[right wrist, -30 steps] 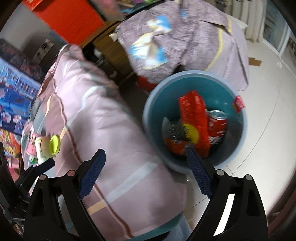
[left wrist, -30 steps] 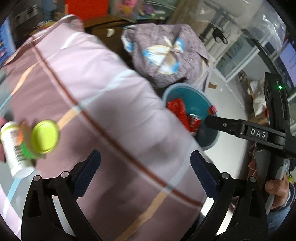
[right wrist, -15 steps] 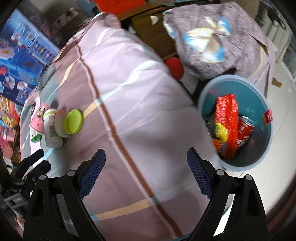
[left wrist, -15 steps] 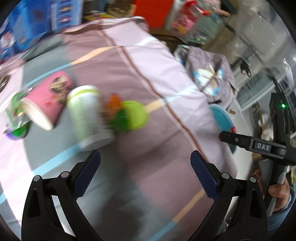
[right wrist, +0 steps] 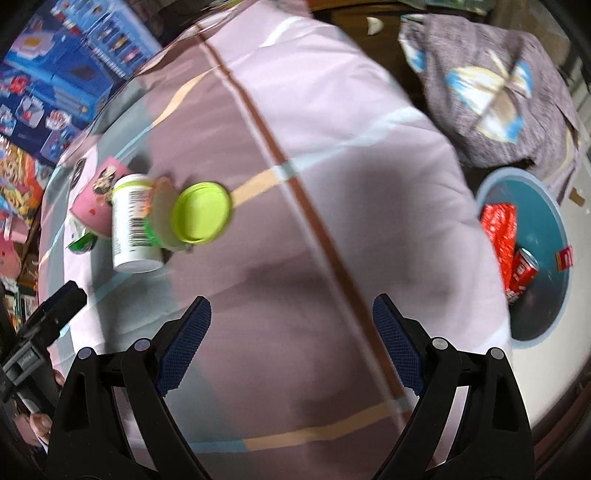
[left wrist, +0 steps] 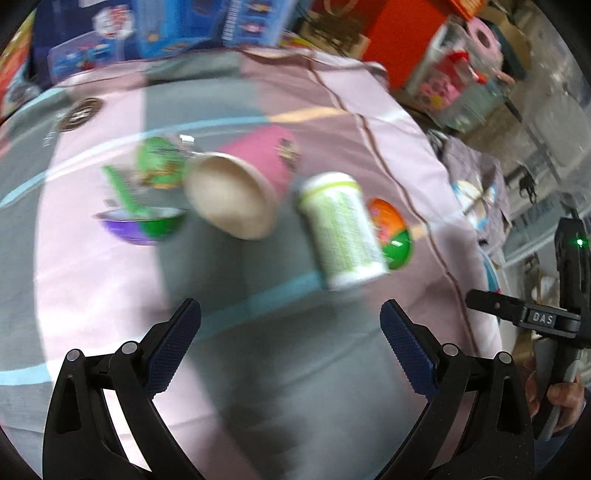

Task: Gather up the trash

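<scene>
On the pink and grey striped cloth lie a white bottle with a green label point(left wrist: 341, 230), a pink paper cup on its side point(left wrist: 240, 184), an orange and green lid point(left wrist: 391, 230), a purple and green bowl with a green spoon point(left wrist: 142, 221) and a green wrapper point(left wrist: 159, 162). My left gripper point(left wrist: 290, 345) hangs open just in front of them, holding nothing. My right gripper point(right wrist: 291, 339) is open over bare cloth, to the right of the bottle point(right wrist: 131, 221) and its yellow-green lid point(right wrist: 201, 212). A teal bin point(right wrist: 546, 295) on the floor holds a red wrapper and a red can.
A grey patterned cloth bundle point(right wrist: 491, 81) sits beyond the bin. Colourful boxes point(left wrist: 177, 29) line the table's far side, with an orange box point(left wrist: 417, 33) behind. The other gripper and a hand point(left wrist: 546, 325) show at the right edge of the left wrist view.
Both grippers swept away from the bin and across the cloth toward the pile of trash. The bottle, cup and bowl came into the left view's centre. Both stayed open.
</scene>
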Demonstrator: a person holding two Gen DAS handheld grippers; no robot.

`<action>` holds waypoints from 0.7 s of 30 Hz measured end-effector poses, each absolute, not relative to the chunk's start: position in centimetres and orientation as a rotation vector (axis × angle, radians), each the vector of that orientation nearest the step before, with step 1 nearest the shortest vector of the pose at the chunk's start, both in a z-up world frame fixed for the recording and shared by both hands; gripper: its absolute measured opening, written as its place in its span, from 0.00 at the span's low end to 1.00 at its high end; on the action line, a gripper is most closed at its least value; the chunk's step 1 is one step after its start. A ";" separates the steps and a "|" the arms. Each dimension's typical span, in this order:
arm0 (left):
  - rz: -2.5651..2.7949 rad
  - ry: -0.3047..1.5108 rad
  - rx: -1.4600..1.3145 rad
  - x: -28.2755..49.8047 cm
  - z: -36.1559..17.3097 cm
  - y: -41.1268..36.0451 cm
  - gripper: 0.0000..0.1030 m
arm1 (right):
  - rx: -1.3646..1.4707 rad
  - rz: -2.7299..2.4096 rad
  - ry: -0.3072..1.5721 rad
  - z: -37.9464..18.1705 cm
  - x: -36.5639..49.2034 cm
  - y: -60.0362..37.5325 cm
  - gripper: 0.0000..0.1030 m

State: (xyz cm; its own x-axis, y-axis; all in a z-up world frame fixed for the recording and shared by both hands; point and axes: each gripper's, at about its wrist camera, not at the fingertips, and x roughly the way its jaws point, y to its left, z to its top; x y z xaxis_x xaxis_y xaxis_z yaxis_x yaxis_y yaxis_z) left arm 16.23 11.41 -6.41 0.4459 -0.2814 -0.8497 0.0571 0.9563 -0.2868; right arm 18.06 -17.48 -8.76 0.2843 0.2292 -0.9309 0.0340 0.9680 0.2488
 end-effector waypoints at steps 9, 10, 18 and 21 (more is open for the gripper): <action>-0.062 1.048 -0.294 16.5 -6.8 19.5 0.95 | 0.199 0.251 1.211 -7.8 20.1 -12.0 0.83; -0.057 1.049 -0.285 16.7 -6.9 19.9 0.95 | 0.193 0.257 1.200 -7.7 20.5 -11.5 0.83; -0.070 1.041 -0.402 19.4 -6.4 23.0 0.94 | 0.318 0.331 1.232 -8.2 23.3 -9.6 0.44; -0.067 1.050 -0.389 20.5 -6.6 23.0 0.83 | 0.317 0.348 1.235 -8.4 23.8 -8.7 0.39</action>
State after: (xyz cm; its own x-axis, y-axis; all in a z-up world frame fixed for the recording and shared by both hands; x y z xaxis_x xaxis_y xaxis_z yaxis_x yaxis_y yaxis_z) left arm 20.45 23.03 -6.58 0.5026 -0.2374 -0.8313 -0.1302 0.9298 -0.3443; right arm 23.80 -8.74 -8.44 0.2896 0.4240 -0.8581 -0.0857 0.9044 0.4179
